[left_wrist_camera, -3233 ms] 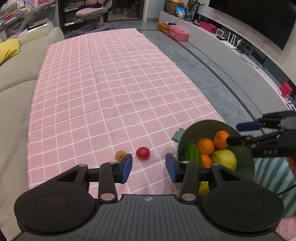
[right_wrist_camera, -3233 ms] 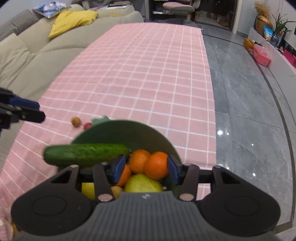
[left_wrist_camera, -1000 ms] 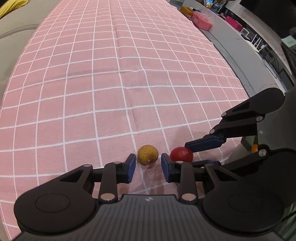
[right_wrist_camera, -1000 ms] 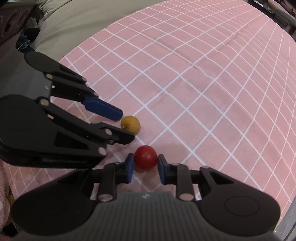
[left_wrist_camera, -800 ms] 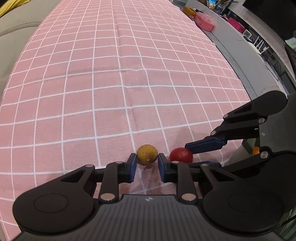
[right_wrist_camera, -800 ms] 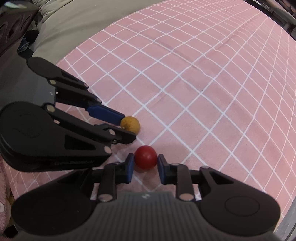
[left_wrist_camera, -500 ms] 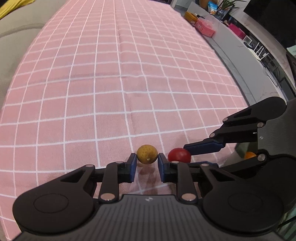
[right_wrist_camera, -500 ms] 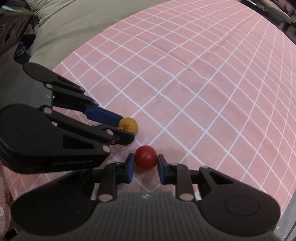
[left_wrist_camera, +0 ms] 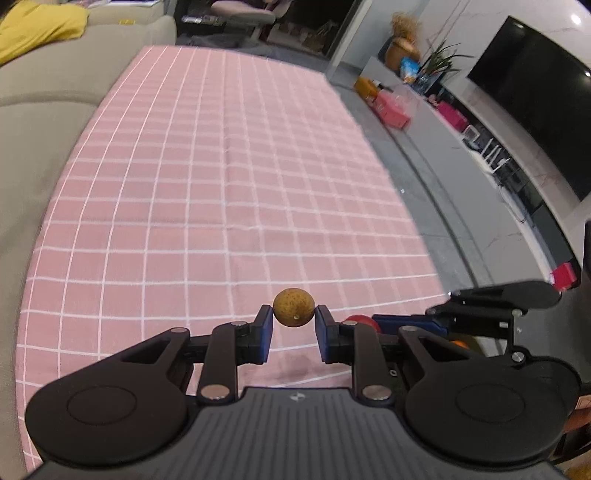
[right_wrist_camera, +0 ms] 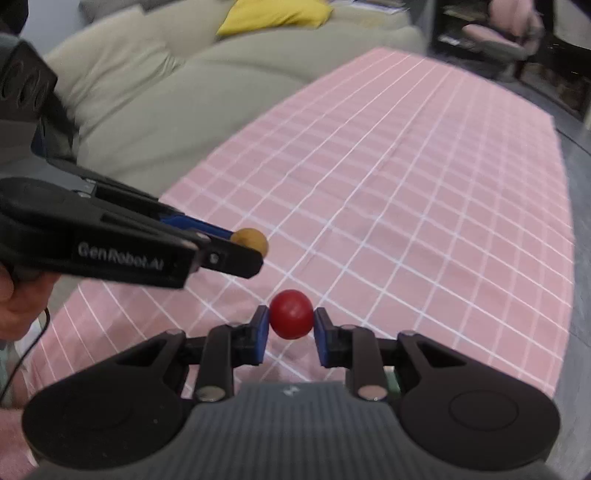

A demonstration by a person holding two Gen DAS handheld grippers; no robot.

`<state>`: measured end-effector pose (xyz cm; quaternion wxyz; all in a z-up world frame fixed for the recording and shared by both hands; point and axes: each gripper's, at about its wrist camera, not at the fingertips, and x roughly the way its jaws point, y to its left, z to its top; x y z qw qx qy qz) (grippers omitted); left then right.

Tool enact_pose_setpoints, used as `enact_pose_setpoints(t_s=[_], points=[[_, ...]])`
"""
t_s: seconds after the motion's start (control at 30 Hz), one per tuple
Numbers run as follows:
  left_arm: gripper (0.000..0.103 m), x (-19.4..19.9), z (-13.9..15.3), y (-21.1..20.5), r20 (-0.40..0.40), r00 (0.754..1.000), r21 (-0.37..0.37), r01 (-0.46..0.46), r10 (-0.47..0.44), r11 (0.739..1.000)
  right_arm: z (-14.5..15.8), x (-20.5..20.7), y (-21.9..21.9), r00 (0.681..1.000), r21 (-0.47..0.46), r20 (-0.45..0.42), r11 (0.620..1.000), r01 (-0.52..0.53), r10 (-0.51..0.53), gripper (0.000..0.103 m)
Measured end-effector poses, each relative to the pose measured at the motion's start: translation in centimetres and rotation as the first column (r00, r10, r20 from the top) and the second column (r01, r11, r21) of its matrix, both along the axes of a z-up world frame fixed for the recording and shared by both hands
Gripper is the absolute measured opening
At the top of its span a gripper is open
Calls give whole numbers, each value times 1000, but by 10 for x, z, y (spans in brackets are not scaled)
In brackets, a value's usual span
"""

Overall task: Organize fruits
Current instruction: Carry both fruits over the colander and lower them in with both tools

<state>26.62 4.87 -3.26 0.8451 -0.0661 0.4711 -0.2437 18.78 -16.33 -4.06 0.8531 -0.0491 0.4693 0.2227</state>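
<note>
Now, left wrist view: left tool [left_wrist_camera: 294, 325] clamped on a small yellow-brown fruit [left_wrist_camera: 294, 312], blue pads touching both its sides, fruit at lower centre of the frame and clear of the pink checked cloth [left_wrist_camera: 229, 206] covering the bench. Its jaws had just been closing, with that fruit between them. Lower right of this view: right tool [left_wrist_camera: 373, 325] seen side-on, only a sliver of the red fruit [left_wrist_camera: 360, 320] showing past the left tool's finger; an orange patch [left_wrist_camera: 459, 343] behind it, too hidden to identify. Only this view shows the dark TV [left_wrist_camera: 535, 110] at upper right.

Right wrist view: right tool [right_wrist_camera: 290, 326] gripping the round red fruit [right_wrist_camera: 291, 314] in full, pads on both sides, lower centre, lifted off the cloth [right_wrist_camera: 406, 192]. Left tool [right_wrist_camera: 245, 245] enters from the left edge with the yellow-brown fruit [right_wrist_camera: 250, 239] at its tip, up and left of the red one, the two fruits apart. Only here: a person's hand [right_wrist_camera: 14, 310] at left edge, sofa [right_wrist_camera: 166, 85] with yellow cushion [right_wrist_camera: 273, 14] at top.
</note>
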Motion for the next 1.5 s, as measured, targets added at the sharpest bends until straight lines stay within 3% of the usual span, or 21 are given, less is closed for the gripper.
enact_pose_setpoints(t_s=[0.3, 0.43, 0.6, 1.0, 1.27, 1.5], points=[[27, -38, 31, -51, 77, 982, 7, 173, -173, 985, 32, -67, -60, 981, 50, 72, 983, 175, -179, 22], [27, -62, 27, -84, 85, 950, 52, 296, -300, 954, 29, -87, -83, 969, 33, 61, 971, 237, -239, 22], [27, -91, 10, -118, 65, 894, 116, 434, -443, 893, 16, -115, -106, 959, -9, 19, 959, 284, -283, 22], [27, -120, -51, -157, -125, 799, 189, 601, -588, 776, -23, -133, -107, 979, -194, -119, 970, 143, -168, 22], [27, -116, -70, -163, -189, 792, 211, 610, -580, 764, -34, -124, -105, 975, -236, -205, 971, 33, -83, 22], [27, -112, -83, -169, -222, 790, 216, 612, -572, 761, -41, -120, -101, 969, -213, -244, 977, -15, -38, 22]])
